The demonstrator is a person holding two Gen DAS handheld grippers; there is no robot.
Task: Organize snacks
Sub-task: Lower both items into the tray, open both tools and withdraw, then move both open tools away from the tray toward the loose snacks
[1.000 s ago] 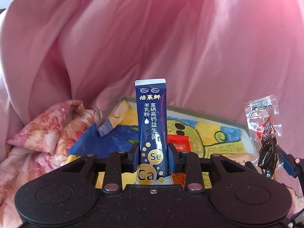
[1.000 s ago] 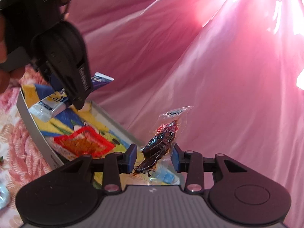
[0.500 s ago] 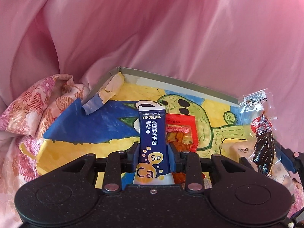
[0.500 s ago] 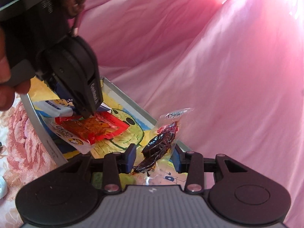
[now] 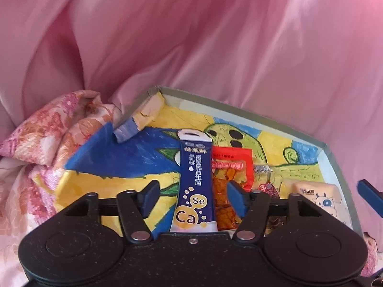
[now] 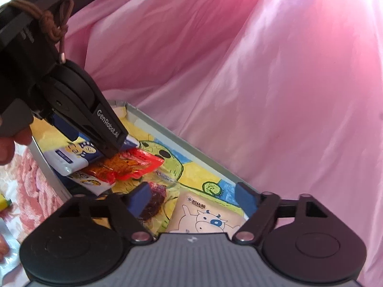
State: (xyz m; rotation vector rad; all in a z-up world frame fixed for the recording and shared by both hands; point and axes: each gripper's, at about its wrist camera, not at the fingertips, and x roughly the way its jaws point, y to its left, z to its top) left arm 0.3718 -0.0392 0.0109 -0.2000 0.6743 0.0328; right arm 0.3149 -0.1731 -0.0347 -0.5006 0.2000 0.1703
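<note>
Down in the painted box at lower centre of both views lie the blue sachet, red packet, dark jerky pouch and cow-print packet. Both the left hand-held gripper and right hand-held gripper stand wide, gripping nothing, so those snacks look delivered. Something yellow at the right view's left edge may remain, though I cannot tell what it is.

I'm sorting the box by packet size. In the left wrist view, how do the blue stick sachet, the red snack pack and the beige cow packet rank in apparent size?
1. Blue stick sachet, though it lies nearest the camera.
2. Red snack pack, partly hidden behind the sachet.
3. Beige cow packet, partly hidden by the gripper body, so unsure.
</note>
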